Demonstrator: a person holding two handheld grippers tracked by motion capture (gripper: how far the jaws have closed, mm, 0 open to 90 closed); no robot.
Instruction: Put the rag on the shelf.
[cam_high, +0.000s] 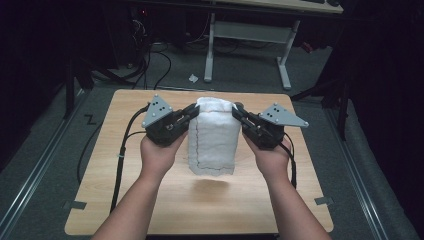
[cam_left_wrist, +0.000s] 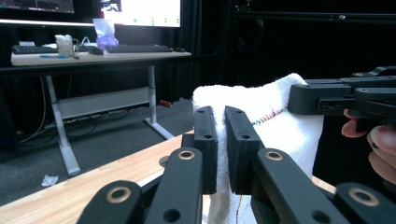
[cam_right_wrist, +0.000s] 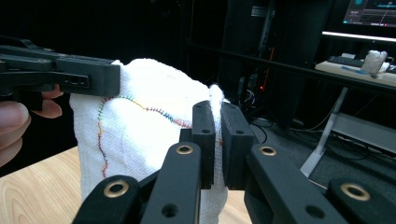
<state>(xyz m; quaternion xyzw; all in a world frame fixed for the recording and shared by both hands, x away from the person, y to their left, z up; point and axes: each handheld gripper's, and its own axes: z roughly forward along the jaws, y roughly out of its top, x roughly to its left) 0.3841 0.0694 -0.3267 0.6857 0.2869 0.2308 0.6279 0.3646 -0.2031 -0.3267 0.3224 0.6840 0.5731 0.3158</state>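
Between two grippers, one towel (cam_high: 214, 140)

White towel (cam_high: 214, 135) with multicoloured stitched hem, hanging folded above table, upper corners pinched.

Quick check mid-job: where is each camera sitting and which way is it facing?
High view: above the person's side, facing forward and down on the table; forearms, both hand-held grippers.
Left gripper view: on the left hand-held gripper, along its jaws at the white towel.
Right gripper view: on the right hand-held gripper, likewise.
Shared: towel; each gripper view shows the other gripper.
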